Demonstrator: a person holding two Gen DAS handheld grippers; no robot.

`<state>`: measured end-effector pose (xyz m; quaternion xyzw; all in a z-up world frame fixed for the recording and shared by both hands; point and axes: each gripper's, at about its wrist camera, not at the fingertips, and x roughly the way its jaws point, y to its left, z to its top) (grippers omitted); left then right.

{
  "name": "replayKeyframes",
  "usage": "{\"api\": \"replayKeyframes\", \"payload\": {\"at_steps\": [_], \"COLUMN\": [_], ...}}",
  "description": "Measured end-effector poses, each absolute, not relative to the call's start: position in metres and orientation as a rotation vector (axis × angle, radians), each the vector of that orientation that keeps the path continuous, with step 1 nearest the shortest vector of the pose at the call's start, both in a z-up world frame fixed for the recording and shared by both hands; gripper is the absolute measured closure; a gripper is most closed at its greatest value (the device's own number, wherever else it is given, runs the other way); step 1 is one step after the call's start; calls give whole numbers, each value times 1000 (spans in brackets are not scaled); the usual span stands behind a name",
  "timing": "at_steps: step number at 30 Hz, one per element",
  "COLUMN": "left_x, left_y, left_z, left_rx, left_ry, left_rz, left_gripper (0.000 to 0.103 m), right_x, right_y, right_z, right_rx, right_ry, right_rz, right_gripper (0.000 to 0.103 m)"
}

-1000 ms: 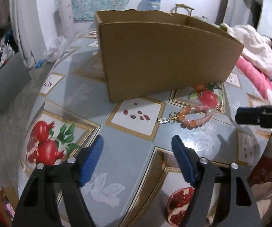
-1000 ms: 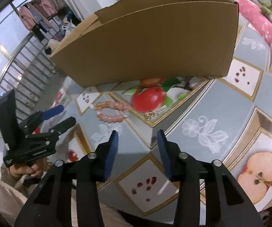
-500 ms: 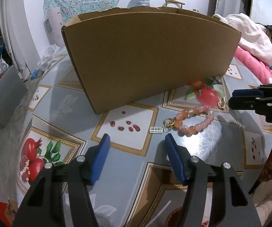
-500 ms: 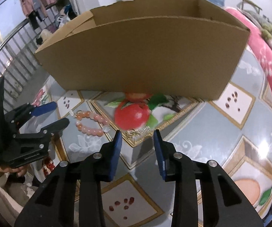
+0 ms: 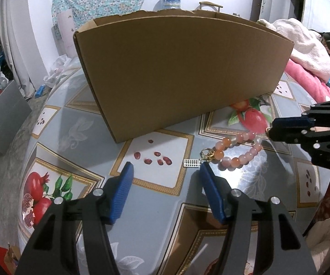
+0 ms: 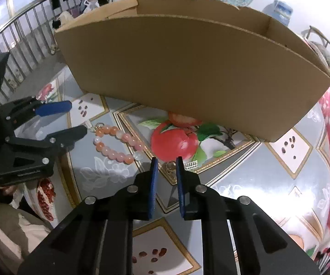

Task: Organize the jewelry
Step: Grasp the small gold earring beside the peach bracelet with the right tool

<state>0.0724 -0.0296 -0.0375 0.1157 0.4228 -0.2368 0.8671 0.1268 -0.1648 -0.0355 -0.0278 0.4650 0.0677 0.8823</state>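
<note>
Left wrist view: my left claw [image 5: 165, 174] hangs half open over the tabletop [image 5: 73, 128], nothing between its pads, right tip just beside the gold clasp [image 5: 207, 154] of the pink bead bracelet [image 5: 238, 151], which lies before the cardboard box [image 5: 178, 73].

Right wrist view: my right claw [image 6: 166, 161] is closing, pads narrowly apart around a small gold piece [image 6: 170, 167] by the bracelet's far end.

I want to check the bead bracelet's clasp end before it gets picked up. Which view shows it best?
The left wrist view: the bead bracelet lies unobstructed, its gold clasp and small white tag clear. In the right wrist view, the left gripper crowds the bracelet's clasp end, though the beads show.
</note>
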Motion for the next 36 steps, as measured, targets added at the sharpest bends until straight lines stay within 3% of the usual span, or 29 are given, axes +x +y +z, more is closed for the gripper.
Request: {"api": "replayKeyframes", "payload": {"at_steps": [6,9,19,21,22,24,32,36], "left_x": [72,73,73,73,73,73,74,74], "left_y": [-30,-31,-31,-31,-31,-31,-32,-31], "left_z": [-37,-37,-37,-37,-37,-37,-37,-37], "left_rx": [242,241,241,241,241,241,242,242], "left_ry": [884,883,884,884,884,884,887,887], "left_rz": [-496,-496,-495,-495,-495,-495,-497,-497], "left_gripper": [45,45,45,45,45,45,45,45], "right_x": [128,124,114,115,117,119,132,135], "right_y": [-163,-171,-178,-179,-181,-183,-177,-167], "right_z": [-37,-38,-31,-27,-26,-24,-25,-31], "right_rx": [-61,-36,4,26,38,52,-10,-75], "right_ry": [979,994,1002,987,983,966,943,949], "right_rz": [137,146,178,173,177,171,171,171], "right_gripper": [94,103,103,100,89,76,76,81]}}
